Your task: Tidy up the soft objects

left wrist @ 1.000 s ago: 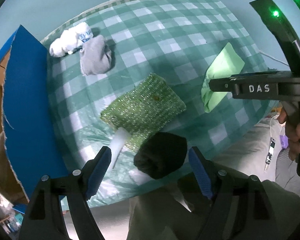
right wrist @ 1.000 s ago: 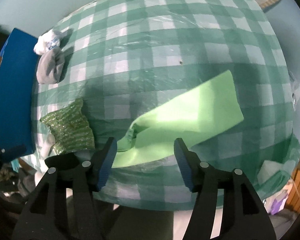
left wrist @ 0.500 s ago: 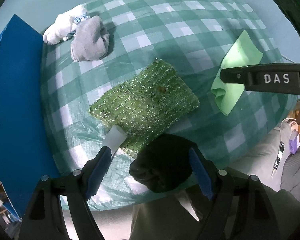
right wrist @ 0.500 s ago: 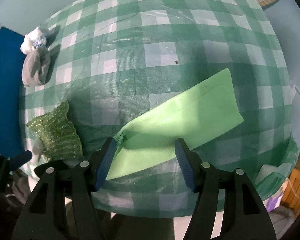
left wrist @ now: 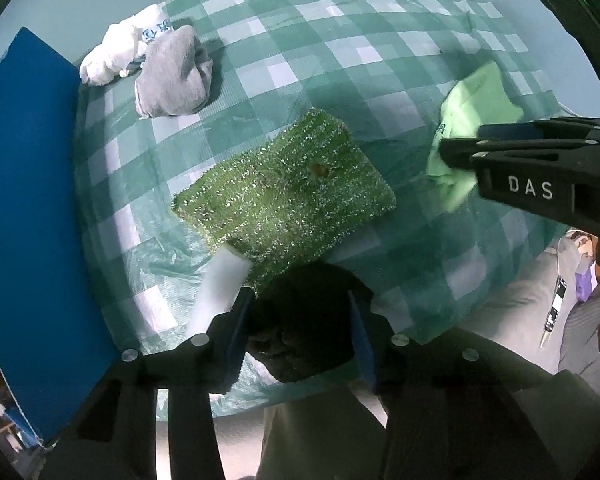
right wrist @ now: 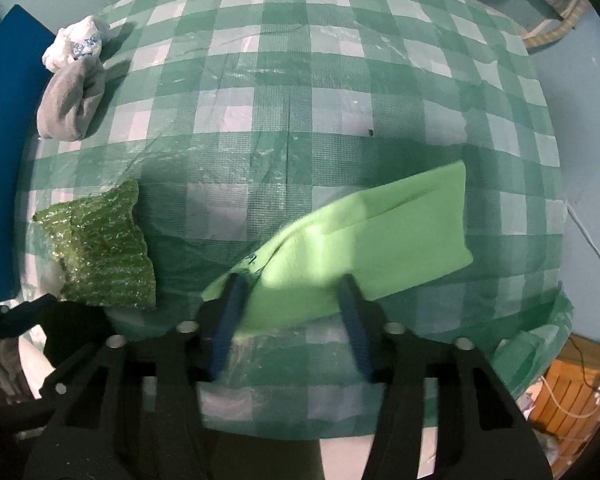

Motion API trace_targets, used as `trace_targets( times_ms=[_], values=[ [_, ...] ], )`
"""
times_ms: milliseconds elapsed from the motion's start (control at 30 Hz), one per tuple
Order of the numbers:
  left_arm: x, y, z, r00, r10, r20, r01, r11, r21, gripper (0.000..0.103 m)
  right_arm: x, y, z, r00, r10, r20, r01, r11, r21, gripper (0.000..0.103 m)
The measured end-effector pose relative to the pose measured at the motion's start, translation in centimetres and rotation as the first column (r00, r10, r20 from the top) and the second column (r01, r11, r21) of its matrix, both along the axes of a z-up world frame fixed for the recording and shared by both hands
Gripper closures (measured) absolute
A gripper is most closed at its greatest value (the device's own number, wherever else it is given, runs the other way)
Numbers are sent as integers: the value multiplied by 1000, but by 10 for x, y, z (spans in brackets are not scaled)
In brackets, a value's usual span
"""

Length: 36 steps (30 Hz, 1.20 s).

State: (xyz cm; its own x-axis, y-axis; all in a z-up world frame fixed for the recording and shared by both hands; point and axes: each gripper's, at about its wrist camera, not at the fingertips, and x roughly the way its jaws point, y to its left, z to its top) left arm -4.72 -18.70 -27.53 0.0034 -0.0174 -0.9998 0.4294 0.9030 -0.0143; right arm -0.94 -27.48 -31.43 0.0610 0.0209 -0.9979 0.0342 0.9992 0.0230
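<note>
Left gripper point(left wrist: 298, 326) pinches dark bundle point(left wrist: 304, 320) at checkered cloth point(left wrist: 340, 60) edge.

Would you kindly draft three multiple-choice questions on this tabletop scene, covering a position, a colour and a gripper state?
1. Where does the grey sock lie?
A. beside the white sock, near the blue board
B. on the glittery green scouring pad
C. under the light green cloth

2. What colour is the soft item between the left gripper's jaws?
A. white
B. black
C. light green

3. How do the right gripper's jaws stand?
A. apart, astride the cloth's near end
C. out of view
B. shut on the grey sock

Answers: 1 A, the grey sock touches the white sock. 2 B, a black bundle sits in the left gripper. 3 A, the right gripper straddles the light green cloth.
</note>
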Motion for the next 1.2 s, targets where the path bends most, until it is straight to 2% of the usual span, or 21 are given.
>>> trace_targets(
  times_ms=[67,167,467,733,1033,1200],
  values=[
    [1,3,3,1000,-1,2,1,1000,-1,61,-2,-3,3,1000,-3,-3,3,1000,13,79],
    [3,6,10,1000,3,6,-3,1000,-4,63,-2,-8,11,1000,-16,-16,17,999,45,89],
    [11,17,35,999,17,35,-16,999,-50,65,-5,-26,27,999,-41,-9,41,992,116,92],
    [17,23,61,998,16,69,-9,996,-92,66,-2,-45,65,999,-10,32,6,991,134,94],
    [25,29,84,992,48,121,-36,994,-101,66,-5,-36,94,997,34,71,-42,993,110,94],
    [35,37,100,985,91,145,-73,990,-121,67,2,-20,95,994,49,96,-59,994,97,94]
  ],
)
